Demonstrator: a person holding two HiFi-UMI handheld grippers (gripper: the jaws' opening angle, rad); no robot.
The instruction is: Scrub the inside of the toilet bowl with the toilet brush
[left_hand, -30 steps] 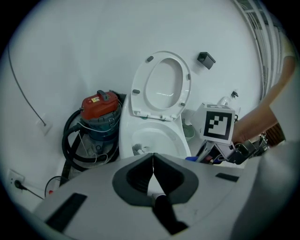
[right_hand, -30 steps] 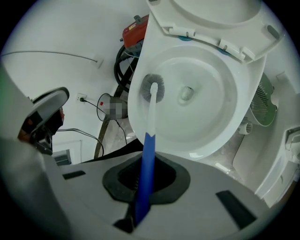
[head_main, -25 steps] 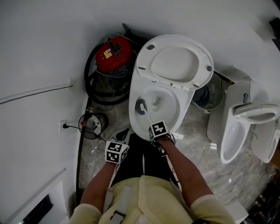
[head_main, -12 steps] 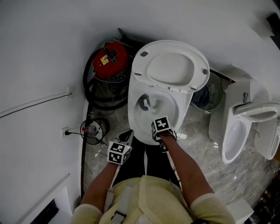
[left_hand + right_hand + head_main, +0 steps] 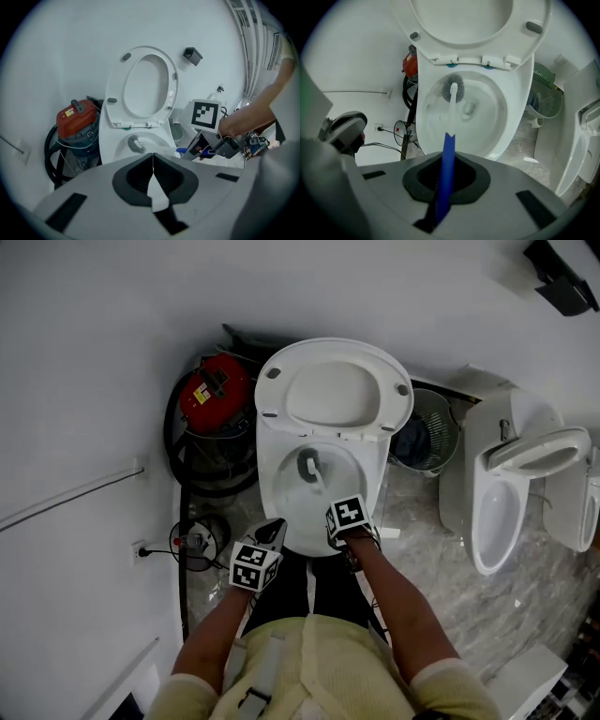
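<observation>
The white toilet bowl [image 5: 281, 512] stands with its seat and lid [image 5: 334, 390] raised against the wall. My right gripper [image 5: 443, 187] is shut on the toilet brush's blue handle [image 5: 446, 168]. Its white shaft runs down into the bowl [image 5: 506, 126], and the grey brush head [image 5: 453, 90] rests on the bowl's back inner wall, also visible as the brush head [image 5: 307, 465] from above. My left gripper [image 5: 152, 180] is shut with nothing in it, held near the bowl's front left edge. In the head view the right gripper [image 5: 347, 526] is at the front rim, the left gripper [image 5: 255, 563] beside it.
A red vacuum cleaner [image 5: 208, 395] with black hose stands left of the toilet. A waste bin [image 5: 427, 439] sits to its right, then a white urinal [image 5: 511, 493]. A cable and plug [image 5: 192, 542] lie on the marble floor at the left wall.
The brush head has moved from the bowl's left inner wall up to its back wall. The head camera has shifted, so the toilet appears further left.
</observation>
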